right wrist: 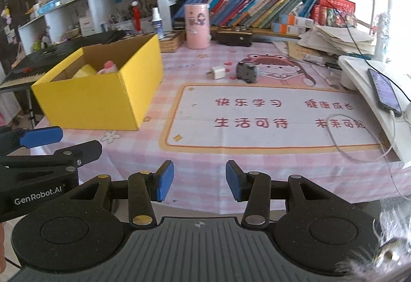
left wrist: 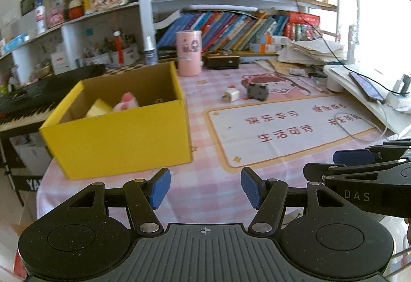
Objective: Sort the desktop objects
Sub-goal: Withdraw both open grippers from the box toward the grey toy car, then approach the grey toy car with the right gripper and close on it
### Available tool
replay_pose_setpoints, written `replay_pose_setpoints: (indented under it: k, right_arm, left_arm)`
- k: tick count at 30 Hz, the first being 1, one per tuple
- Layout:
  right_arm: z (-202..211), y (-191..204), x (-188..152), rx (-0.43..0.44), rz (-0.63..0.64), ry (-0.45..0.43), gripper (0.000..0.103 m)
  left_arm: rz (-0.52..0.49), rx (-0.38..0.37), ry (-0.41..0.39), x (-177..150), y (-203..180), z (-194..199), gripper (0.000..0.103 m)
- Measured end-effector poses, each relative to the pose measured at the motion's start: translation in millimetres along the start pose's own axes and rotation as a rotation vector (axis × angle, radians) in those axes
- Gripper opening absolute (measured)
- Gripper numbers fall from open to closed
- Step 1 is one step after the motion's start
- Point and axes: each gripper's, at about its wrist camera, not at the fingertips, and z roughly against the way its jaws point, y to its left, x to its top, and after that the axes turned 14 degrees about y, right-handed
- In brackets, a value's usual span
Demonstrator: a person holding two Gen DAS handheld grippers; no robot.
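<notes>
Both grippers, L (left wrist: 205, 187) & R (right wrist: 199, 180): ribbed blue pads apart, nothing between. Far left: yellow cardboard box (left wrist: 123, 138), rectangular. White charger cube (right wrist: 218, 72) beyond, on checked cloth (right wrist: 195, 76).

A box (left wrist: 120, 125) sits on the table (left wrist: 205, 179) at the left of the frame. Two small toys (left wrist: 125, 102) lie inside it. To its right, near the middle, a plug (left wrist: 230, 95) lies just beside a little toy car (left wrist: 257, 91). Behind them, higher in the frame, a tall cup (left wrist: 188, 53) stands. Books (left wrist: 231, 30) lean on a shelf behind the cup. A phone (left wrist: 367, 88) rests on a stand at the right edge.
</notes>
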Motion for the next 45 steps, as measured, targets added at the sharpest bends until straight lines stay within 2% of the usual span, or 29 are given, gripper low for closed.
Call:
replay_pose_setpoints:
  k: [11, 23, 31, 45]
  right_arm:
    - [-10, -36, 12, -0.043, -0.069, 0.006, 0.043]
    - [-36, -74, 46, -0.047, -0.060, 0.033, 0.043]
    - [-55, -106, 81, -0.026, -0.008, 0.037, 0.043]
    - [-94, -153, 136, 0.076, 0.085, 0.053, 0.043]
  left_arm:
    - [-0.064, -0.058, -0.001, 25, -27, -25, 0.062]
    - [-0.053, -0.067, 0.008, 60, -50, -57, 0.062]
    - [0.009, -0.040, 0.007, 92, -67, -82, 0.062]
    - [0.119, 0.071, 0.030, 133, -90, -119, 0.062]
